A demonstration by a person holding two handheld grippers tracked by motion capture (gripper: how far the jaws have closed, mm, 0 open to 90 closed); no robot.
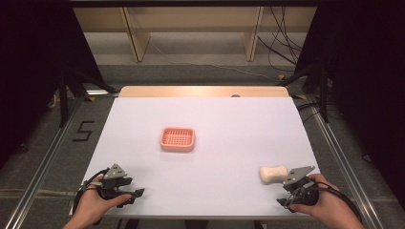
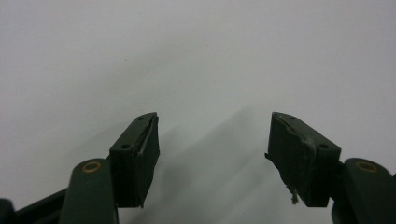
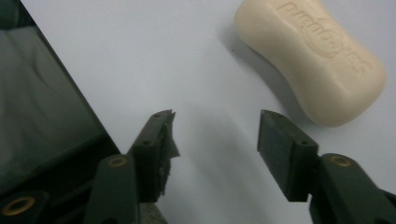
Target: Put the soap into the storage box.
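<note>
A pink slotted soap dish sits near the middle of the white table. A cream bar of soap lies flat at the front right, lettering up. My right gripper is held just in front of it, open and empty. In the right gripper view the soap lies ahead and to the right of the gripper, apart from both jaws. My left gripper rests at the front left, pointing right. Its jaws stand wide open over bare table in the left gripper view.
The table's front edge runs close beside the right gripper, with dark floor beyond it. A wooden strip borders the far edge. Metal rails flank both sides; cables and shelf legs stand beyond.
</note>
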